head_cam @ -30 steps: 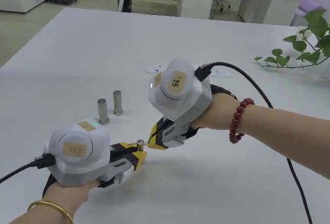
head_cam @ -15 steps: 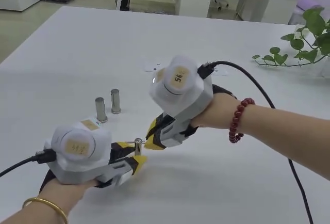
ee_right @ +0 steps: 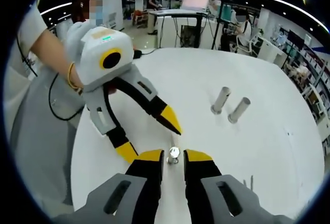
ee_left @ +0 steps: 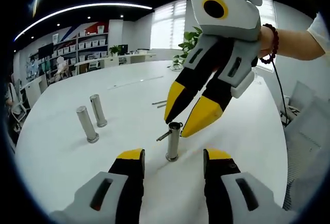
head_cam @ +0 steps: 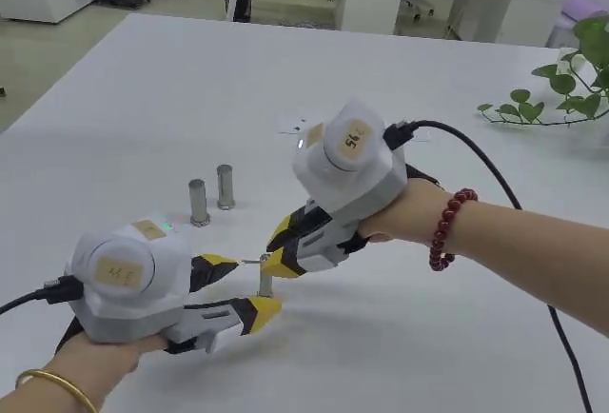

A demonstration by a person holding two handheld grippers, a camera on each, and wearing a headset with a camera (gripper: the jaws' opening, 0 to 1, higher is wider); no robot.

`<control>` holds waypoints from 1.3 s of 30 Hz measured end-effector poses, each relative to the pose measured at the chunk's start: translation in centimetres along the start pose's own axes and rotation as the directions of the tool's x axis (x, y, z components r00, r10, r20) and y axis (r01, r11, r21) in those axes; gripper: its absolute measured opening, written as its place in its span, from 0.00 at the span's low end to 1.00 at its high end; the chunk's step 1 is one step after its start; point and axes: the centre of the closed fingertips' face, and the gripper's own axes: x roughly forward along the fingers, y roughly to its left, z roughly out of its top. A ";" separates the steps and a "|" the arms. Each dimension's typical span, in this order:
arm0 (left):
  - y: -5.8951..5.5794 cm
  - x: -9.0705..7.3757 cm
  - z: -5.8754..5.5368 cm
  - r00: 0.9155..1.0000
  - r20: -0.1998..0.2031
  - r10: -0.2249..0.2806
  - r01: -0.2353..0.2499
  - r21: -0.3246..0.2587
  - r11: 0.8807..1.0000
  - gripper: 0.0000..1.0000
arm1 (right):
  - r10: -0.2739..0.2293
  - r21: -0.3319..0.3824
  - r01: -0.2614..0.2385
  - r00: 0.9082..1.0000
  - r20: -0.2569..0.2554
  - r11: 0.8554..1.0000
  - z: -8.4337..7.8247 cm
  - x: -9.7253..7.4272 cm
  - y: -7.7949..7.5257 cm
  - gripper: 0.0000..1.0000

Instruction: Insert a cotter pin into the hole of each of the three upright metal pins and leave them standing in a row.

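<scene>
Pin (ee_left: 172,142) btwn spread L gripper (ee_left: 174,157); R gripper (ee_right: 174,155) slightly parted at its top; tabletop (head_cam: 143,99) roomy.

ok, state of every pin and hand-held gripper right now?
Near upright silver metal pin: standing, untouched between the left jaws.
Thin metal cotter pin: in that pin's top hole, sticking out sideways.
Two far silver metal pins: upright, side by side, no cotter pin visible.
Left hand-held gripper: open.
Right hand-held gripper: open, jaws around the near pin's top.
</scene>
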 end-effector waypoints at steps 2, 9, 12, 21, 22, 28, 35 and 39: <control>-0.1 -0.3 0.1 1.000 0.004 0.001 -0.001 0.003 1.000 0.48 | 0.006 -0.006 -0.006 1.000 -0.003 1.000 -0.1 0.3 0.1 0.16; -0.3 -0.7 0.6 1.000 0.024 -0.007 0.007 -0.004 1.000 0.54 | 0.006 -0.022 -0.007 1.000 -0.016 1.000 -0.3 0.8 0.1 0.14; -0.3 -0.9 0.7 1.000 0.027 -0.011 0.012 -0.010 1.000 0.55 | 0.003 -0.034 -0.003 1.000 -0.022 0.999 -0.4 0.8 0.0 0.12; -0.5 -1.9 0.6 1.000 0.018 -0.016 0.016 0.000 1.000 0.58 | 0.003 -0.010 -0.004 1.000 -0.015 1.000 -0.3 0.8 0.0 0.11; -0.6 -2.0 0.6 1.000 0.019 -0.016 0.016 0.001 1.000 0.58 | 0.004 -0.008 -0.004 1.000 -0.014 1.000 -0.3 0.8 0.0 0.11; -0.5 -2.6 0.7 1.000 0.025 -0.015 0.015 0.000 1.000 0.60 | 0.006 0.006 -0.006 1.000 -0.020 1.000 -0.2 0.8 -0.2 0.10; -0.4 -3.5 1.7 0.998 0.062 -0.001 0.002 -0.023 1.000 0.62 | 0.010 -0.003 -0.010 1.000 -0.016 1.000 0.7 1.2 -0.5 0.10; -0.7 -3.9 2.2 0.997 0.076 -0.001 0.002 -0.014 1.000 0.64 | 0.012 -0.006 -0.012 1.000 -0.014 1.000 1.3 1.7 -0.7 0.10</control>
